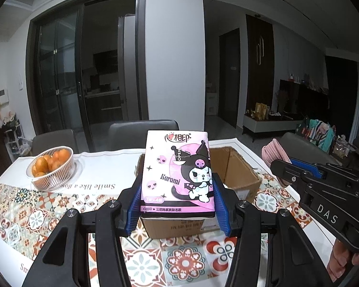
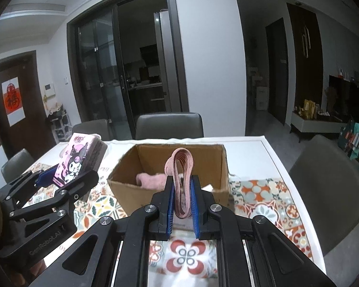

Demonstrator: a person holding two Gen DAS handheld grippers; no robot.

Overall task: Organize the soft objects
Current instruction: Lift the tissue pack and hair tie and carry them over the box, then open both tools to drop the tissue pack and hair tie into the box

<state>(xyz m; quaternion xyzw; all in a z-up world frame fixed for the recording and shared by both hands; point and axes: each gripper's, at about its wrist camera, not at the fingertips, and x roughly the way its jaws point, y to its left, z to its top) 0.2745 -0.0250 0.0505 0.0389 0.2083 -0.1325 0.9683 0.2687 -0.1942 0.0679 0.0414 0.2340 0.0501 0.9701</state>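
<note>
While my left gripper clamps the pink tissue pack above the cardboard box, my right gripper pinches a folded pink cloth at the box's six o'clock edge — a fuzzy pink item lies inside. Oranges basket sits at ten o'clock.

The left gripper clamps a pink Kuromi tissue pack between its blue pads, above the near edge of an open cardboard box. To the right, the right gripper pinches a pink cloth. A wire basket of oranges stands on the patterned tablecloth at left.
</note>
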